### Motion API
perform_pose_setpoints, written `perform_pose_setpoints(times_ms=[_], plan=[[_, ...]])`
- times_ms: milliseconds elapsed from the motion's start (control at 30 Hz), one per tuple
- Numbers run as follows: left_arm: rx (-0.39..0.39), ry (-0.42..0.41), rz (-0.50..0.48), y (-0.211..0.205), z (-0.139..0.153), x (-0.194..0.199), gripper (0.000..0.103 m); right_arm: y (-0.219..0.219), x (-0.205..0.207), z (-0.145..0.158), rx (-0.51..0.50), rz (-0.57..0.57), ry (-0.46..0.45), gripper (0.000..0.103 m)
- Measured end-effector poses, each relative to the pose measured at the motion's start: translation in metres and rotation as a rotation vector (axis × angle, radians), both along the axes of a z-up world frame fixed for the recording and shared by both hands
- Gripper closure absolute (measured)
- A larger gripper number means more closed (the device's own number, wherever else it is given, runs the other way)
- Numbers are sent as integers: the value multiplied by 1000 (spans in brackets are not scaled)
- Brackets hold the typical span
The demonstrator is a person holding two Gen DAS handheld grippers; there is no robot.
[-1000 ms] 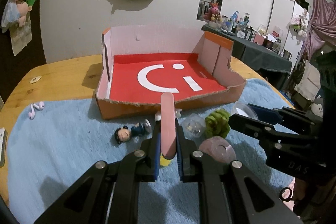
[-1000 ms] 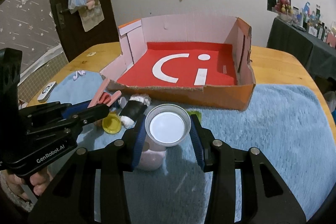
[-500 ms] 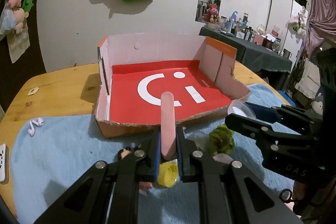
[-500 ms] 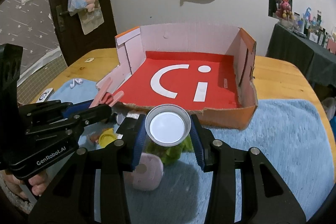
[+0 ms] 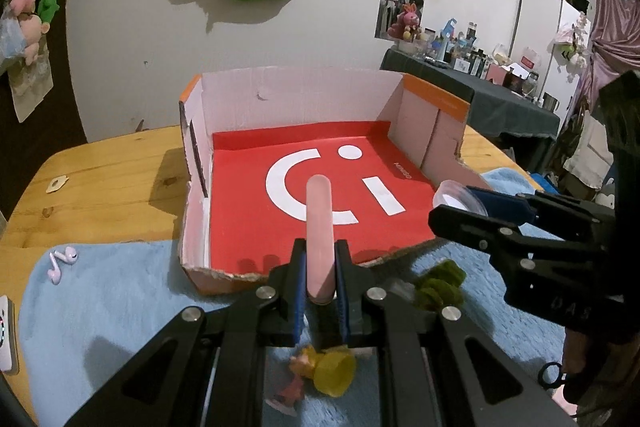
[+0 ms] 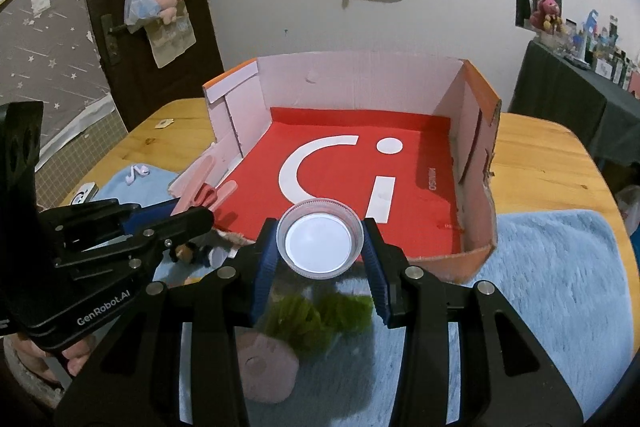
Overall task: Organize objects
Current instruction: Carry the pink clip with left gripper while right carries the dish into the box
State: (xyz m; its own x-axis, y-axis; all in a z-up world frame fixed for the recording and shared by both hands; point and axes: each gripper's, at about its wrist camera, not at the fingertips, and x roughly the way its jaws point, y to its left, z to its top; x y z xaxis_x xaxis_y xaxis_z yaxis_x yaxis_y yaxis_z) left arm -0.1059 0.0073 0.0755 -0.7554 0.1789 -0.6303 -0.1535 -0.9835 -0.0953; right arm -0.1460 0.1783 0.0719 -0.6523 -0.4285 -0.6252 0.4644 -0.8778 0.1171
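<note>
The left gripper (image 5: 320, 279) is clamped on a pink clip (image 5: 319, 227) that juts ahead of it over the box (image 5: 304, 99). The right gripper (image 6: 320, 259) grasps a clear jar (image 6: 318, 245) at the box's near edge, with a green toy (image 6: 316, 319) and pink case (image 6: 266, 369) below it.

The left claw (image 5: 320, 291) is matte black with angular skeleton arms, triangular cut-outs, round silver screws and blue pads. The right claw (image 6: 320, 267) matches it. White lettering "GenRobot.AI" marks the housing at lower left of the right wrist view.
</note>
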Motion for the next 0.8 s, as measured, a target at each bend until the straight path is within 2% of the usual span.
perform_pose_setpoints(times_ms=[567,800], plan=[[29,-86,-18,-10,-8,-55,90,-14,-61,-9,42,15,-90,64],[36,-144,-16,-15,-19,-76,90,-19,-88,-23,61,16,-164,64]])
